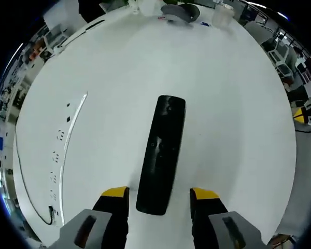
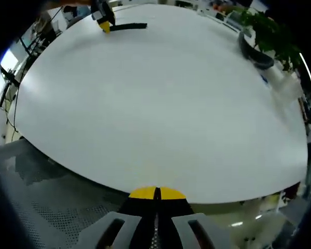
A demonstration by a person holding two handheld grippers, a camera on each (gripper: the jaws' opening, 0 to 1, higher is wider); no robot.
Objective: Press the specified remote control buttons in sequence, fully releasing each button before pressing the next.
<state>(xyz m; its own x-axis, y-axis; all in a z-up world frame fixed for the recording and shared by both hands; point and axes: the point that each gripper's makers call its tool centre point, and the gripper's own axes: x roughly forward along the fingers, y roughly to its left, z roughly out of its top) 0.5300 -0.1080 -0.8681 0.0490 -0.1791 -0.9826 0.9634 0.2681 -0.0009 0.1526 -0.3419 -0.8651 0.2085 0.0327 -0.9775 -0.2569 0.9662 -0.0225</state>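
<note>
On the broad white table (image 1: 223, 104) a black remote control (image 1: 163, 153) lies flat, its near end between the spread jaws of the left gripper (image 1: 159, 195). A white power strip (image 1: 62, 155) lines one edge; cluttered office shelves surround. Beyond the table's edge, over grey flooring (image 2: 52, 207), the right gripper (image 2: 157, 193) has its tips pressed together.
</note>
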